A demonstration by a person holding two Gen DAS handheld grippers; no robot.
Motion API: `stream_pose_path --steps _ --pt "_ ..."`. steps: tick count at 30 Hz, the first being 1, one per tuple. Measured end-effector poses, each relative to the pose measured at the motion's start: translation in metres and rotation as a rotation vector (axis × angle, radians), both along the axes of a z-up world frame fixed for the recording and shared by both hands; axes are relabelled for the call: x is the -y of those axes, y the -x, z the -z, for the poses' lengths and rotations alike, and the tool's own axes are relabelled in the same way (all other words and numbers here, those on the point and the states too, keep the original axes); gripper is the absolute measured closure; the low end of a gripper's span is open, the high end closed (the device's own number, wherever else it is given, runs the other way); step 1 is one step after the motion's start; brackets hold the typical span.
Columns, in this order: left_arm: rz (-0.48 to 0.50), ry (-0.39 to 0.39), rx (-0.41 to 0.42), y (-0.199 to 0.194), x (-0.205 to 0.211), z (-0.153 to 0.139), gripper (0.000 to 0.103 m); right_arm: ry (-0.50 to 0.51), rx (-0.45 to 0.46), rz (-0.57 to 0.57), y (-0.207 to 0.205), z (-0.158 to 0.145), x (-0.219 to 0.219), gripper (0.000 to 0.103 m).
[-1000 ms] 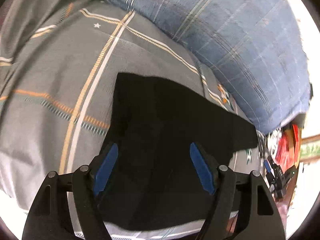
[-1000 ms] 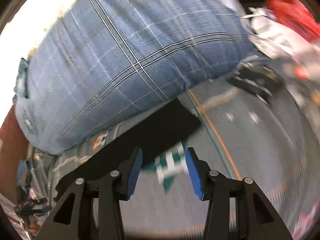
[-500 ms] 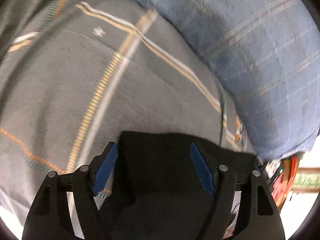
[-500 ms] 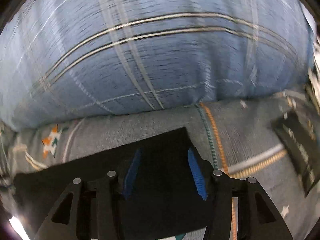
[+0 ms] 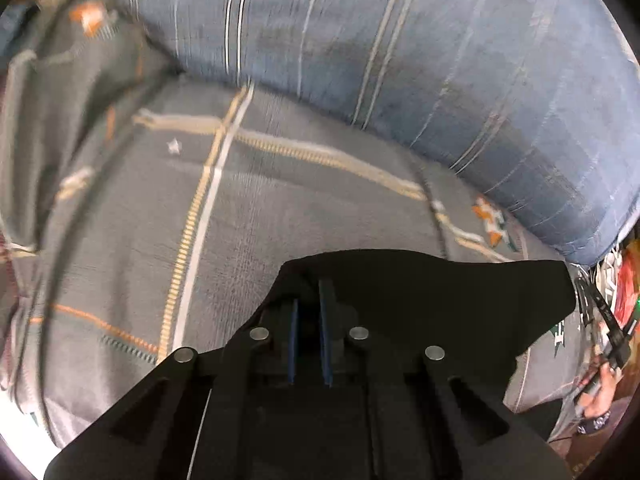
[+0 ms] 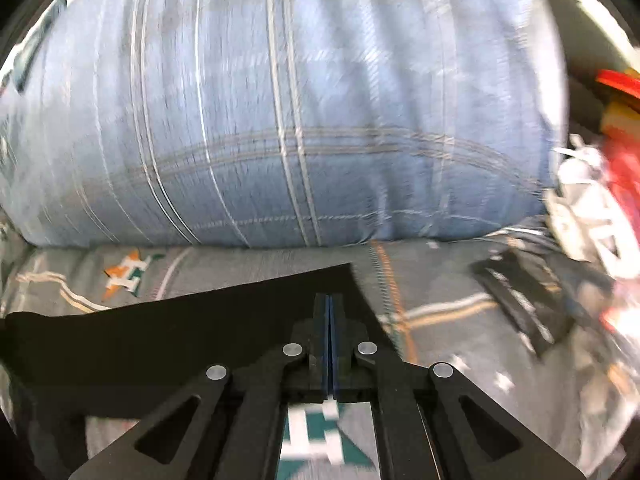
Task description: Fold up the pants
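The left gripper (image 5: 308,304) has its blue pads drawn close with a narrow gap between them, and black cloth bunches up around the tips at the left corner of the black pants (image 5: 420,300); it appears to pinch that corner, though the dark fabric hides the exact contact. The pants lie on a grey bedspread (image 5: 120,260) with orange and cream stripes, their far edge stretching off to the right toward a big blue plaid pillow (image 5: 440,80) that sits just behind them.

On the right, the right gripper (image 6: 328,316) has its pads pressed together with no gap showing, clamped at the right corner of the same far edge of the pants (image 6: 180,332), close beside an orange stitched line in the bedspread (image 6: 440,280). The pillow (image 6: 280,100) fills the view beyond.

With both corners of one edge seemingly taken, the step in hand looks like the start of a fold. The next move calls for lifting both corners together, keeping the edge taut and level, and carrying it over to the opposite edge so the layers line up without dragging the lower cloth
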State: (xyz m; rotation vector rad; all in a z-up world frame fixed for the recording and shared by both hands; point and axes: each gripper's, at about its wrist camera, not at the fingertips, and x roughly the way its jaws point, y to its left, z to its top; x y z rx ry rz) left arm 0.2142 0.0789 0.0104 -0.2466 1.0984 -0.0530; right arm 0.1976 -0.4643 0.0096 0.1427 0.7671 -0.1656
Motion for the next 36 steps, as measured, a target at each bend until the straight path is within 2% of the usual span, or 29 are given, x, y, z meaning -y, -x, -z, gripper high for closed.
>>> stream_pose_path --steps 3,4,8,10,11,12,13,14,15,16,17,19,20,21,23,26,28,29,30,31,32,33,36 --pt "-0.003 -0.056 0.117 0.031 0.004 -0.025 0.099 -0.033 0.061 0.024 0.042 -0.013 0.007 0.103" --pt "0.003 -0.063 0.132 0.036 0.005 -0.027 0.099 -0.049 0.059 0.025 0.052 -0.015 0.007 0.103" --pt "0.01 -0.04 0.099 0.041 0.001 -0.022 0.099 -0.152 0.026 0.074 0.067 -0.008 0.026 0.099" --pt "0.001 -0.01 0.061 0.035 -0.001 -0.016 0.099 -0.258 0.02 0.094 0.06 -0.003 0.039 0.094" --pt "-0.005 -0.001 0.049 0.033 -0.002 -0.016 0.099 -0.287 0.024 0.103 0.055 0.0 0.044 0.09" --pt "-0.006 0.014 0.039 0.031 -0.003 -0.015 0.099 -0.318 0.021 0.1 0.046 0.003 0.047 0.074" --pt "-0.009 0.034 0.028 0.025 -0.004 -0.012 0.099 -0.336 0.008 0.096 0.034 0.007 0.047 0.065" --pt "-0.017 0.065 0.013 0.019 -0.007 -0.01 0.099 -0.334 -0.004 0.099 0.025 0.011 0.048 0.051" --pt "-0.022 0.098 -0.003 0.014 -0.011 -0.007 0.097 -0.323 -0.014 0.102 0.014 0.015 0.048 0.046" --pt "-0.028 0.127 -0.022 0.007 -0.015 -0.004 0.096 -0.307 -0.029 0.105 0.0 0.02 0.048 0.046" --pt "-0.047 0.158 -0.052 -0.003 -0.021 0.002 0.092 -0.302 -0.043 0.105 -0.011 0.025 0.049 0.046" --pt "-0.066 0.195 -0.106 -0.018 -0.03 0.013 0.067 -0.301 -0.081 0.105 -0.036 0.038 0.051 0.046" --pt "-0.069 0.203 -0.118 -0.021 -0.032 0.018 0.062 -0.305 -0.093 0.102 -0.045 0.043 0.053 0.046" --pt "-0.067 0.206 -0.126 -0.024 -0.032 0.021 0.056 -0.313 -0.109 0.095 -0.056 0.05 0.054 0.045" --pt "-0.041 0.196 -0.133 -0.031 -0.028 0.026 0.055 -0.327 -0.138 0.079 -0.071 0.062 0.055 0.039" --pt "0.014 0.164 -0.158 -0.04 -0.012 0.037 0.042 -0.342 -0.165 0.024 -0.088 0.076 0.047 0.038" --pt "0.033 0.14 -0.177 -0.045 -0.004 0.046 0.041 -0.256 -0.157 -0.01 -0.093 0.076 0.034 0.04" --pt "0.042 0.122 -0.188 -0.046 0.002 0.052 0.042 -0.217 -0.17 -0.048 -0.095 0.076 0.025 0.066" --pt "0.045 0.1 -0.187 -0.046 0.007 0.054 0.047 -0.148 -0.192 -0.069 -0.096 0.075 0.014 0.097" --pt "0.044 0.054 -0.161 -0.045 0.012 0.054 0.071 -0.08 -0.185 -0.072 -0.093 0.071 0.006 0.096" --pt "0.045 -0.008 -0.133 -0.043 0.019 0.052 0.084 -0.052 -0.173 -0.088 -0.089 0.067 0.001 0.097" --pt "0.045 -0.049 -0.128 -0.041 0.023 0.051 0.09 -0.027 -0.144 -0.086 -0.081 0.059 -0.003 0.097" --pt "0.023 -0.056 -0.091 -0.03 0.025 0.043 0.092 -0.043 -0.043 -0.057 -0.052 0.033 -0.005 0.097"
